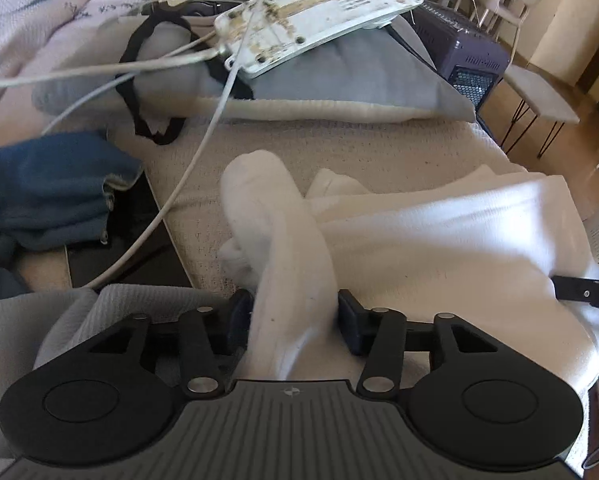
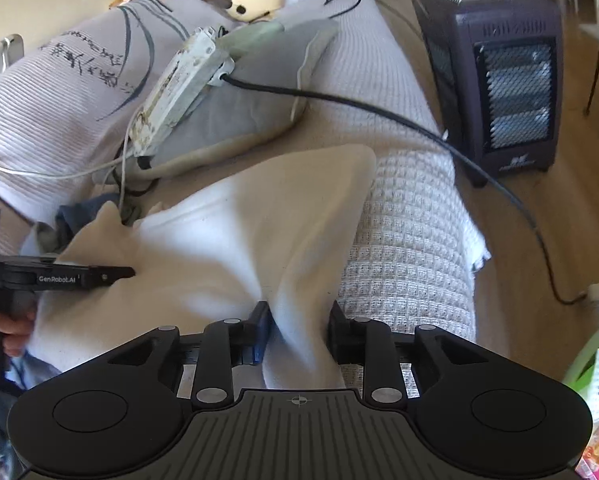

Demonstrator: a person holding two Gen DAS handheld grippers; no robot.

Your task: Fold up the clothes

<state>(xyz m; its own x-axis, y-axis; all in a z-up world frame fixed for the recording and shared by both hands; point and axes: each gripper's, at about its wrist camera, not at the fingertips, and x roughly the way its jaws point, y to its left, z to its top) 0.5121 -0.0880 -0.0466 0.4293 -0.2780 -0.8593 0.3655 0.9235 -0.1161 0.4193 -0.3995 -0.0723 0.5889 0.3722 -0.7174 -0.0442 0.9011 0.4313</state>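
Observation:
A white garment (image 1: 439, 240) (image 2: 239, 240) lies bunched on a cream waffle bed cover (image 1: 339, 148) (image 2: 411, 240). In the left wrist view a thick rolled fold of it runs between the jaws of my left gripper (image 1: 295, 312). Those jaws stand wide and open, and the cloth sits loosely between them. My right gripper (image 2: 299, 320) is shut on another corner of the same garment, with creases running into its pads. The left gripper (image 2: 99, 274) shows at the left edge of the right wrist view, held by a hand (image 2: 11, 324).
A worn white power strip (image 1: 319, 12) (image 2: 179, 92) with cables rests on a grey pillow (image 1: 339, 72) (image 2: 239, 120). A blue garment (image 1: 47, 192) and a dark flat slab (image 1: 131, 248) lie at the left. A dark heater (image 1: 467, 52) (image 2: 499, 92) stands on the floor beside the bed.

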